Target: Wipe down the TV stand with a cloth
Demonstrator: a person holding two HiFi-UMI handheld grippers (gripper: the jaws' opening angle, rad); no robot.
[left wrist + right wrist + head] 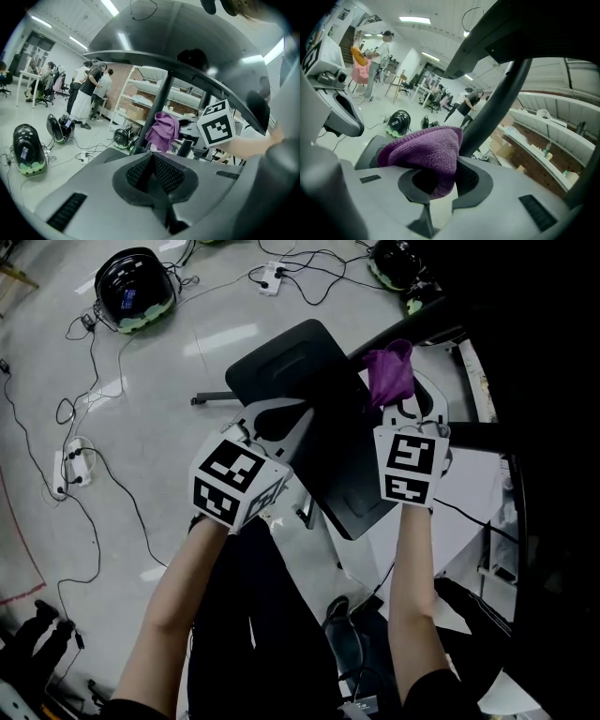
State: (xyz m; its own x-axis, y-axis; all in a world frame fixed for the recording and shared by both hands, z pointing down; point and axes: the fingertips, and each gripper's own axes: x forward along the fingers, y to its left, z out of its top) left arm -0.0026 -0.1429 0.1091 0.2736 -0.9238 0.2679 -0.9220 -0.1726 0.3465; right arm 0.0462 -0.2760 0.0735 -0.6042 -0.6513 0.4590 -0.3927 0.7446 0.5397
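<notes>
The TV stand shows as a black flat panel (pixel 309 390) below me, with a dark pole (pixel 157 110) rising beside it. A purple cloth (pixel 389 371) is bunched against that pole at the panel's far right edge. My right gripper (pixel 401 404) is shut on the cloth (pixel 426 150), which fills the gap between its pads and presses against the pole (pixel 492 108). My left gripper (pixel 298 420) hovers over the panel's left part, shut with nothing between its pads (pixel 151 161). From the left gripper view, the cloth (pixel 163 130) and the right gripper's marker cube (pixel 215 124) lie just ahead.
Cables, a power strip (pixel 75 463) and helmet-like devices (pixel 134 287) lie on the pale floor to the left. White sheets and boxes (pixel 469 493) crowd the right side. Storage shelves (pixel 140 93) and several people (pixel 89 89) are in the background.
</notes>
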